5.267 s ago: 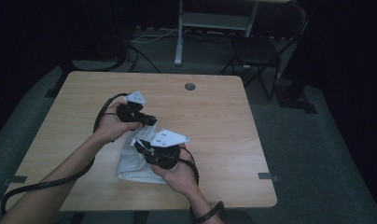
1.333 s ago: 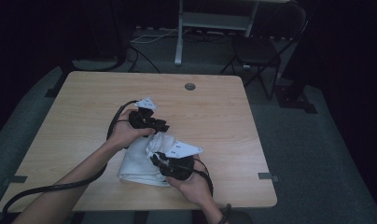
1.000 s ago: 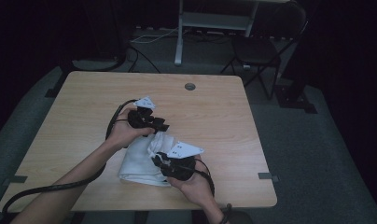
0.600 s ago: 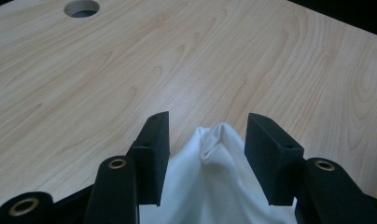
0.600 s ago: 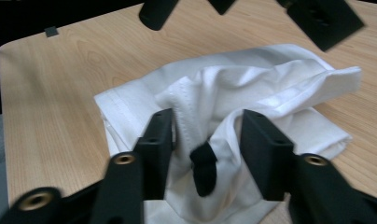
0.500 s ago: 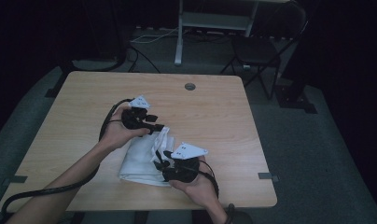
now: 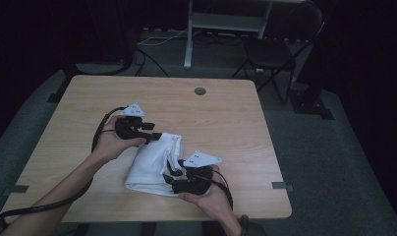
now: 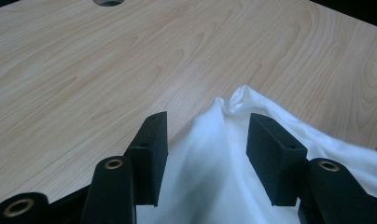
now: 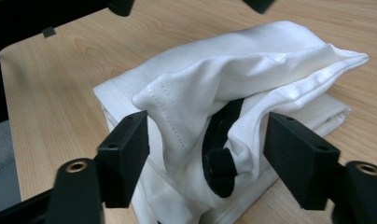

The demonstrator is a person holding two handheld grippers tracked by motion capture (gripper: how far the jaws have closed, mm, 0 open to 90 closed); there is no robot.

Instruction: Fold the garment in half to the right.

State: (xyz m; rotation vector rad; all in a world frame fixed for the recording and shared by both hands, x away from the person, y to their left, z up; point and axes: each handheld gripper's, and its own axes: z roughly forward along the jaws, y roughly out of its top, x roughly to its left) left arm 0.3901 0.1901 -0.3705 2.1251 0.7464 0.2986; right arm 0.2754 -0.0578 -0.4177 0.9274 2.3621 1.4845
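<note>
A white cloth (image 7: 155, 164) lies folded in a soft, thick bundle on the counter (image 7: 226, 123), toward the near edge and a little left of the middle. It looks like woven cotton with a matte surface; the right gripper view shows a stitched hem (image 9: 170, 119) along one loose flap, stacked layers beneath it, and a black strap (image 9: 219, 154) curling out of the folds with a rounded end. In the left gripper view one corner of the cloth (image 8: 240, 95) stands up in a small crumpled peak.

The left hand-held gripper (image 8: 206, 140) sits at the far left corner of the bundle. Its jaws have just been opening; they stand apart with the cloth's peak between them, the square black pads clear of the fabric. The right hand-held gripper (image 9: 206, 151) is at the near right side of the bundle. Its jaws have also just been opening and now stand wide either side of the hemmed flap and strap, not pressing on them.

The counter is pale wood-grain laminate with rounded corners and a round grey cable hole (image 7: 200, 91) near its far edge. Beyond it stands a dark folding chair (image 7: 270, 54) on grey carpet.
</note>
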